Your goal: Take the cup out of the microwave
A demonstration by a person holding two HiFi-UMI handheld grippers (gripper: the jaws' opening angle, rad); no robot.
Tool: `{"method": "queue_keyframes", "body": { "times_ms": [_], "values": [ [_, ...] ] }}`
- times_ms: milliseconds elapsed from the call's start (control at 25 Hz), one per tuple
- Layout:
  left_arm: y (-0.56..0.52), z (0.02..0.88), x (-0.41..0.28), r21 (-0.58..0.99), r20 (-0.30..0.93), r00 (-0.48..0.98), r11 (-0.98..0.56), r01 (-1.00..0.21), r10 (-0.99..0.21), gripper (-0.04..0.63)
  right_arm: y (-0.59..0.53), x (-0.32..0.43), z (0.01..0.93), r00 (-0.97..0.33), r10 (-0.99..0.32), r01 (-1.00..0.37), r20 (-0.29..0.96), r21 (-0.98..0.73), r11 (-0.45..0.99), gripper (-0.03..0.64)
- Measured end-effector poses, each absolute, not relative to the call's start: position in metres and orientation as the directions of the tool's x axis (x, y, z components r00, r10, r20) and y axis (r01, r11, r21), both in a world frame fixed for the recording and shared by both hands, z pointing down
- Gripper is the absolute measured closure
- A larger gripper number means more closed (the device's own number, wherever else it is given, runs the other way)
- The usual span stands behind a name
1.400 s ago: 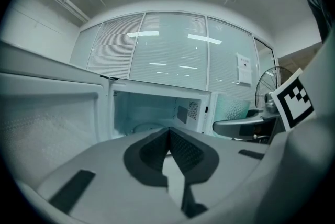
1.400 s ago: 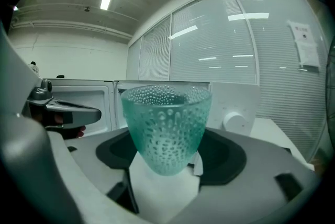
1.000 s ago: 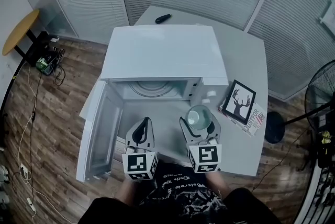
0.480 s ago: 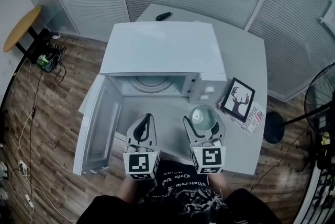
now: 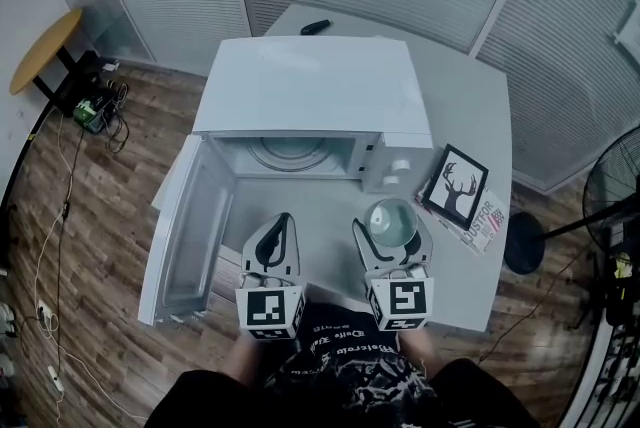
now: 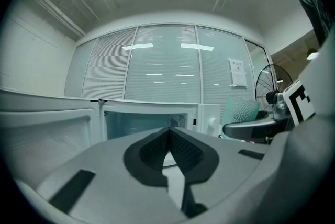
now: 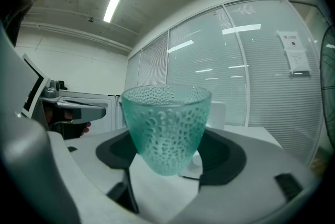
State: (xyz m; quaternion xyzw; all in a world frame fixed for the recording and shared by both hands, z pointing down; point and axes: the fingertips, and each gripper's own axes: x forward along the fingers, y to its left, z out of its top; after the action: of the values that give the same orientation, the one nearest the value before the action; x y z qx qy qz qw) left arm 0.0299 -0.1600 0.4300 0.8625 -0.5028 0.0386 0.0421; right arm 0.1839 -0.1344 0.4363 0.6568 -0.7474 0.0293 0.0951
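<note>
Right tongs grip the cup, a pad pressed to each side of its wall. Left tongs are closed tip to tip with nothing between them, and I hold them level with the right pair, well apart from the cup.

The cup is outside the microwave, in front of its control panel and to the right of the open cavity, over the worktop. I cannot tell whether its base touches the surface.

The microwave door hangs wide open on my left, past the worktop's edge and just beside the left tongs. To the right of the cup, a framed deer picture leans on a booklet, both near the right tongs but not touching them. A small black object lies on the worktop behind the microwave. On the wooden floor I see a fan far right, and a round table with a tangle of cables far left.

Inside the cavity lies the glass turntable. The cup is pale green glass with a bumpy skin; in the right gripper view it stands upright and I see light straight through it.
</note>
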Motion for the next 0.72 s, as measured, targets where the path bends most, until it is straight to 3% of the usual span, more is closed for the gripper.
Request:
{"method": "queue_keyframes", "body": {
  "times_ms": [720],
  "values": [
    [-0.1568, 0.4311, 0.0235, 0.022, 0.113, 0.473, -0.474, -0.88, -0.873, 0.592, -0.1332, 0.179, 0.441, -0.135, -0.971, -0.983, 0.196, 0.099, 0.156, 0.261]
  ]
}}
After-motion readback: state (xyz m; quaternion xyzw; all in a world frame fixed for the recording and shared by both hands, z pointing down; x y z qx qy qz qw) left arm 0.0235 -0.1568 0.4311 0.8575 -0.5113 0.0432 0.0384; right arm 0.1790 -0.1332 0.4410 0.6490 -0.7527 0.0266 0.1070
